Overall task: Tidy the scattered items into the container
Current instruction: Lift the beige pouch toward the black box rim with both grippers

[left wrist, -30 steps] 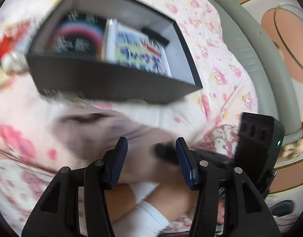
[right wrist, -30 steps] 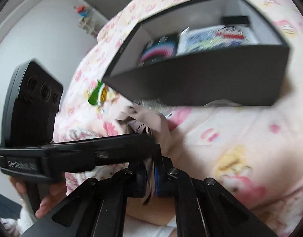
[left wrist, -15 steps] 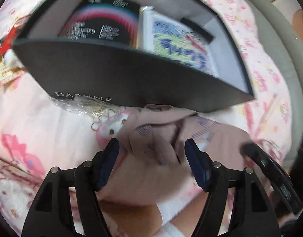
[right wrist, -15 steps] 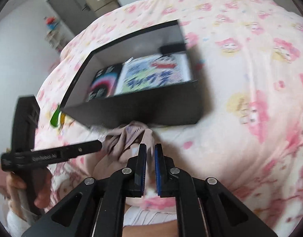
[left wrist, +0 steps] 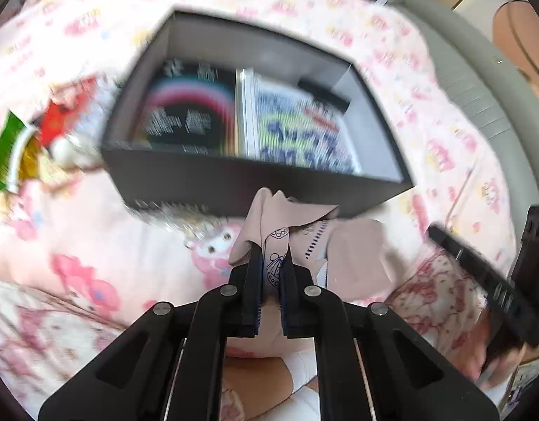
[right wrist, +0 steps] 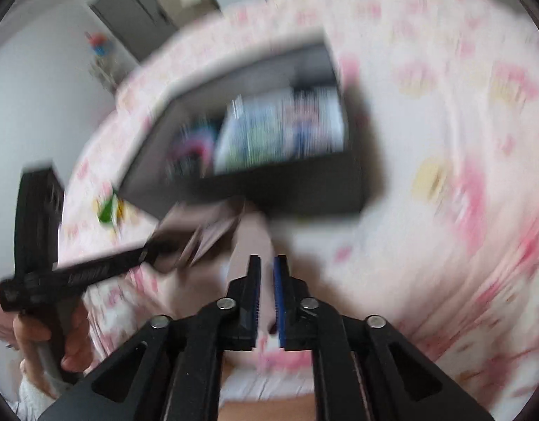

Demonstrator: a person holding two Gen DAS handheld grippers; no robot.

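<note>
A black open box (left wrist: pixel 255 179) lies on the pink patterned bedspread and holds a dark rainbow-print booklet (left wrist: pixel 188 112) and a blue-and-white packet (left wrist: pixel 297 129). My left gripper (left wrist: pixel 271 259) is shut on a beige printed cloth (left wrist: pixel 294 235), lifted just in front of the box's near wall. In the blurred right wrist view, my right gripper (right wrist: pixel 266 263) is nearly closed with nothing clearly between the fingers. The cloth (right wrist: pixel 213 235) hangs to its left in the left gripper, before the box (right wrist: pixel 280 182).
A green, yellow and red snack packet (left wrist: pixel 13 154) lies left of the box, also in the right wrist view (right wrist: pixel 108 210). A shiny clear wrapper (left wrist: pixel 185 217) lies under the box's near wall. A grey padded bed edge (left wrist: pixel 480 80) runs on the right.
My left gripper closed on the beige cloth and lifted it before the box. My right gripper, which held the cloth a second ago, let it go and pulled back; both views moved.
</note>
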